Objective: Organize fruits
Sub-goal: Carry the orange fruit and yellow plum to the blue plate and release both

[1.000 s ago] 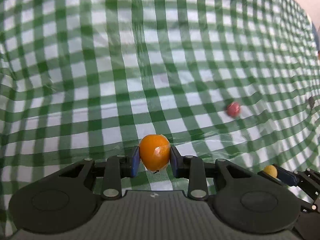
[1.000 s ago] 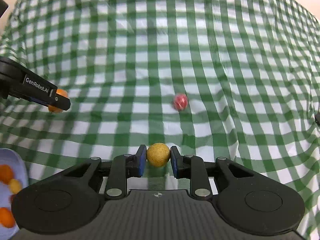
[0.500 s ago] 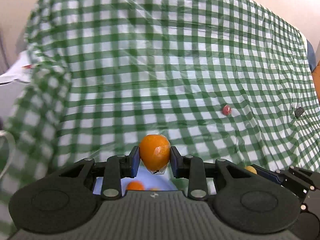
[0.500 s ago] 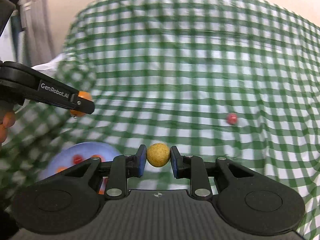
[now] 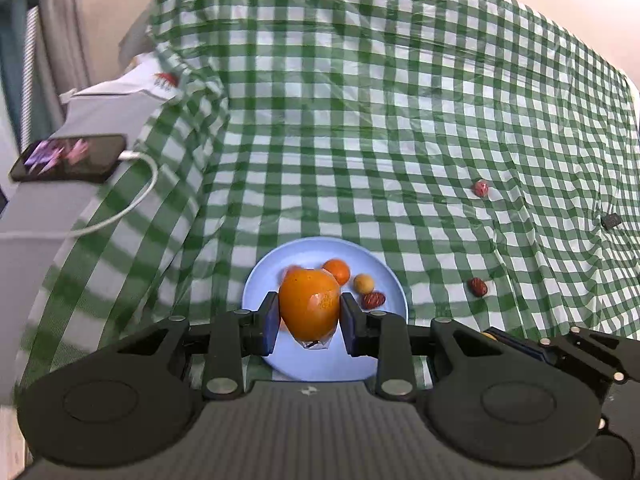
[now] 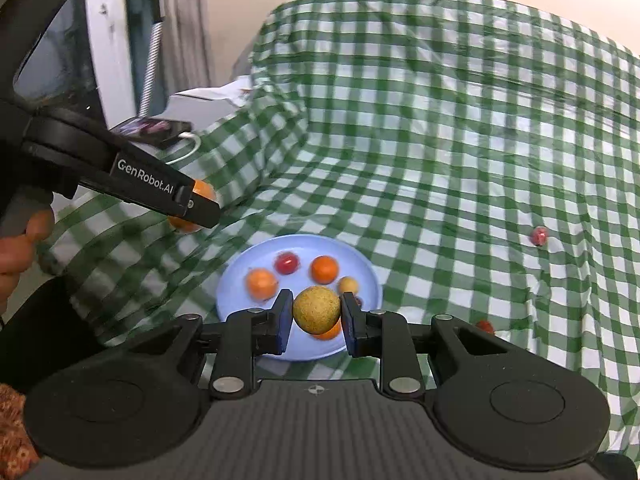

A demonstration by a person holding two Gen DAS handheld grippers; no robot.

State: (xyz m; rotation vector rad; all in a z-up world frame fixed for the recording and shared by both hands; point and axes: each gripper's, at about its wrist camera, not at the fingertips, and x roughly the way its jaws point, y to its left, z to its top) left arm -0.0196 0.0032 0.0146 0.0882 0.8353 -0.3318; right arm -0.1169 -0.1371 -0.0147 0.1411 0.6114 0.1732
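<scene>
Orange fruit [image 5: 309, 304] upright in left tongs [image 5: 309, 322].

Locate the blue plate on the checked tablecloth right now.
In both wrist views the blue plate lies low and centre on the green checked tablecloth, just beyond the fruit-holding left gripper and right gripper, near the cloth's left edge.

A green-and-white checked cloth [image 5: 360, 128] covers the worktop, hanging in folds over its far-left corner. Beyond that corner, on a pale grey surface [image 5: 44, 204], lies a dark phone [image 5: 68, 158] with its screen lit and a white cable [image 5: 136, 188] plugged into its right end. Far right on the cloth sits a small black object [image 5: 611, 221], too small to identify.
</scene>
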